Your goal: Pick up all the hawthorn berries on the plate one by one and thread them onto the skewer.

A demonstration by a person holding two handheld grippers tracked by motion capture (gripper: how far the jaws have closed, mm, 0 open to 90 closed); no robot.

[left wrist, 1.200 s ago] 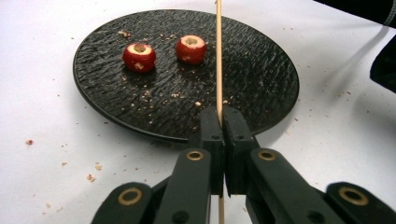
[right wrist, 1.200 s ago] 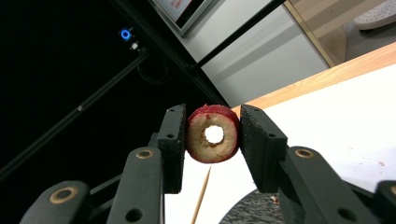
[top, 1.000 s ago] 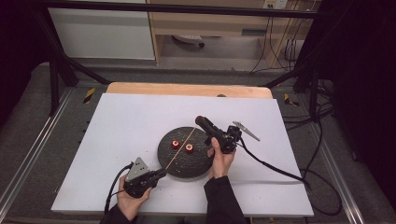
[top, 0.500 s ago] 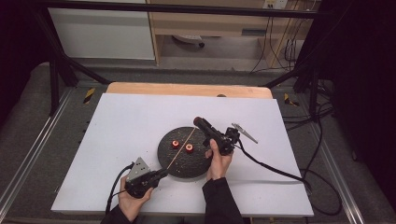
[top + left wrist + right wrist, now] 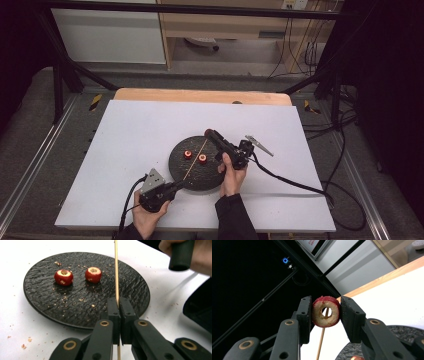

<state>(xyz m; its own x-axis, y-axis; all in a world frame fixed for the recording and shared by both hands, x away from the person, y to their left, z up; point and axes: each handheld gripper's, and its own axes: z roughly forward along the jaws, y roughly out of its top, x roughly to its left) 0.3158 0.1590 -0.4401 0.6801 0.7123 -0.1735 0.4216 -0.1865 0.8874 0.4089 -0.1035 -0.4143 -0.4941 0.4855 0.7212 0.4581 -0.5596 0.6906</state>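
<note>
A black round plate (image 5: 200,175) lies on the white table with two red cored fruit pieces (image 5: 188,154) (image 5: 202,159) on it. My left gripper (image 5: 176,186), at the plate's near edge, is shut on a thin wooden skewer (image 5: 196,159) that slants up across the plate. In the left gripper view the jaws (image 5: 119,302) pinch the skewer (image 5: 116,270), with the fruit pieces (image 5: 64,277) (image 5: 93,274) beyond. My right gripper (image 5: 209,133) hangs over the plate's far edge, shut on a third red cored fruit piece (image 5: 318,315). The skewer (image 5: 320,342) tip shows through its hole.
Crumbs are scattered on the plate (image 5: 75,305) and on the table around it. The right hand with its gripper handle (image 5: 182,255) is at the top right of the left gripper view. A black cable (image 5: 290,182) trails right across the table. A wooden edge (image 5: 200,95) borders the far side.
The right gripper has shifted slightly left with its fruit piece. The left gripper and skewer have stayed in place.
</note>
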